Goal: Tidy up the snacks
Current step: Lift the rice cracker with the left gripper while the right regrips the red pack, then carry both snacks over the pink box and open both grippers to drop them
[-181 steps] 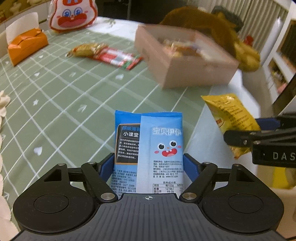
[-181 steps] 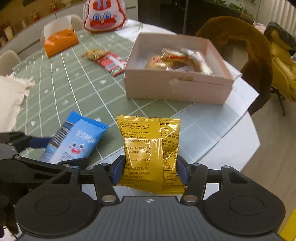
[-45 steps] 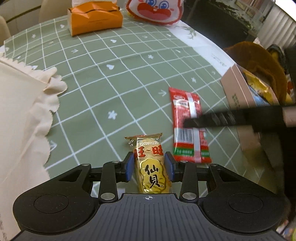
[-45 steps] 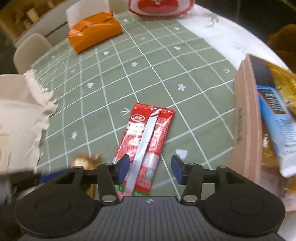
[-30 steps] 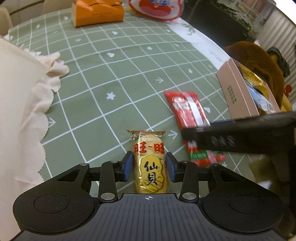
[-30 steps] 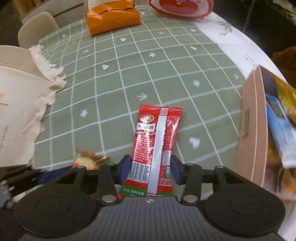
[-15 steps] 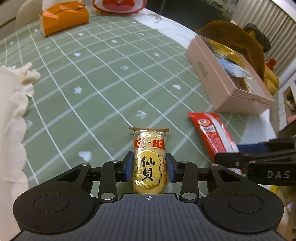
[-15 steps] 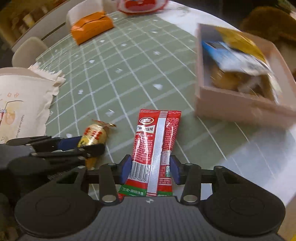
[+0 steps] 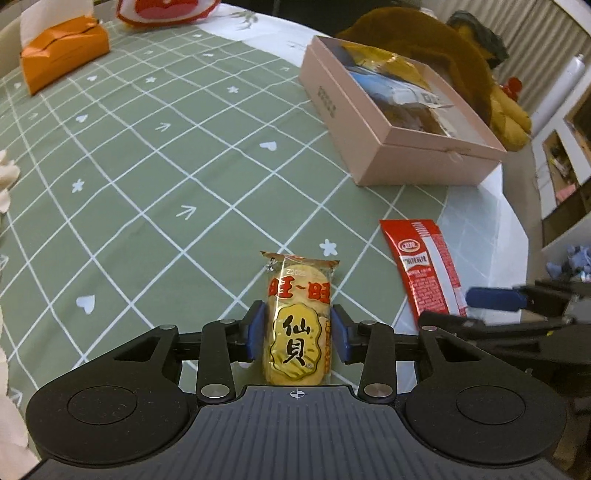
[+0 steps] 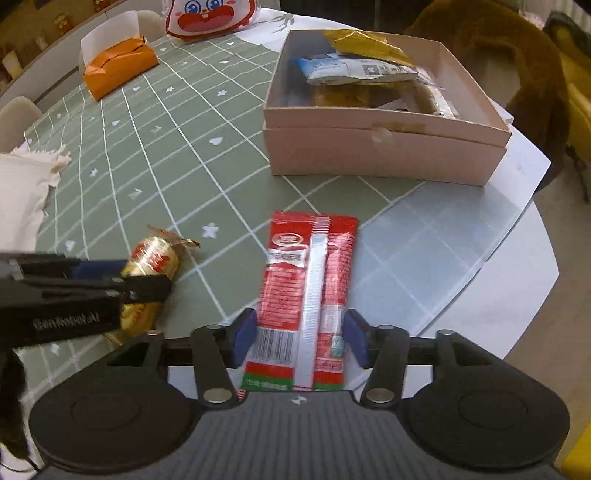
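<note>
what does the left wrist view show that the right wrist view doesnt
Only the left wrist view shows the printed face of the yellow rice cracker packet between the left gripper pads. Only the right wrist view shows the red snack packet's barcode end between the right gripper's just-opened jaws. Both show the pink box and orange tissue pack.

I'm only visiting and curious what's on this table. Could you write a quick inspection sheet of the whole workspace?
Surface: round table, green checked cloth.
Job's things: pink box holding snack packets; rice cracker packet; red snack packet.
Clutter: orange tissue box, cartoon pouch, cream cloth.
Grippers: left gripper shut on the cracker packet; right gripper just opened, red packet between the jaws.
Cables: nothing seen.
Surroundings: brown furry chair, shelving.
</note>
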### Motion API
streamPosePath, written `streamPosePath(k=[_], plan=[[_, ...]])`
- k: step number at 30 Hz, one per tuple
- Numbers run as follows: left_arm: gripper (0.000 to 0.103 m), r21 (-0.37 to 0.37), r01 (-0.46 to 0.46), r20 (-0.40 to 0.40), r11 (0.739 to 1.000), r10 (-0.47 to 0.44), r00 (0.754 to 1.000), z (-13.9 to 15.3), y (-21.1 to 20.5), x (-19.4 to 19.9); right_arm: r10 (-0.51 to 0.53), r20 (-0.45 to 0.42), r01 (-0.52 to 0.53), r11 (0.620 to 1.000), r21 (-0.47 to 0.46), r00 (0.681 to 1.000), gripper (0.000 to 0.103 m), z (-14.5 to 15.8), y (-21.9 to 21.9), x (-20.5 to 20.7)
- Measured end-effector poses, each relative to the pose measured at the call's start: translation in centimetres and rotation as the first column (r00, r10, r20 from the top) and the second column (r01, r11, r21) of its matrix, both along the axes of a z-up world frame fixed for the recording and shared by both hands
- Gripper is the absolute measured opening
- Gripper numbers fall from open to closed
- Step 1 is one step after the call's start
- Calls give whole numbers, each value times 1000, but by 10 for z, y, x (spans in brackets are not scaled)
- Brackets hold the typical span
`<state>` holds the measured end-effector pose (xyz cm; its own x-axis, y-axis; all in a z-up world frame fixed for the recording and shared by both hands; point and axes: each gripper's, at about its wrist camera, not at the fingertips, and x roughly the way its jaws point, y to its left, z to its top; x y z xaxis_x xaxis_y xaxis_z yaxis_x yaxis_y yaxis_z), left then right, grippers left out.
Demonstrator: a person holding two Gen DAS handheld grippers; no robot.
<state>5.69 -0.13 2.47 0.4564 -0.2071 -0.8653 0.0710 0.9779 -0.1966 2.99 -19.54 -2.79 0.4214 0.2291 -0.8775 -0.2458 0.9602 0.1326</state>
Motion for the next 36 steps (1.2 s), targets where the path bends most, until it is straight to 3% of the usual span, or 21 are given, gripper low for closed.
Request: streamPosePath(k=[3,7,11,14,20,23,24,25,29,30,32,36], plan=[[43,45,16,1,999,-16,1000,0,-7,-1,-5,56,2,999,55,998,79,-4,-5,-6],[43,89,26,-17,996,-25,1000,2,-15,2,17,135,-21,999,32,991,85,-10,-2,-15],[44,80,30,-11,996,-29,1000,1,-13,0,50,179,-50,999,-6,983,86,-14,3,-19],[44,32,26,28,999,-27,999,-1,-4,-9,61,187,-56,998,-32,980,87,-14,6,-19],[43,25,54,88,998,-56,995,-3,-1,-20,4,179,3,999,-41,984,87,-14,11,-11],[43,26,42,88,999,-44,995,-2,-2,-20,11,173,-3,999,-46,985,73,-11,16,-12],[43,32,43,89,999,-46,995,-2,-3,-19,36,171,-28,998,-49,985,60,-9,18,-14],[42,38,42,91,998,-45,995,-3,-4,-20,60,168,-52,997,-53,984,54,-7,20,-15],[40,57,9,91,998,-14,996,0,-11,-21,63,128,-64,998,1,990,46,1,8,-12],[40,34,0,108,999,-4,994,8,-12,-20,52,122,-57,998,38,991,46,8,0,-12],[39,-10,5,217,1000,-3,976,44,-17,-18,37,147,-51,994,92,988,45,24,-17,-14],[40,-49,99,423,994,-69,904,140,-31,-1,11,267,-54,986,155,963,45,69,-54,-11]])
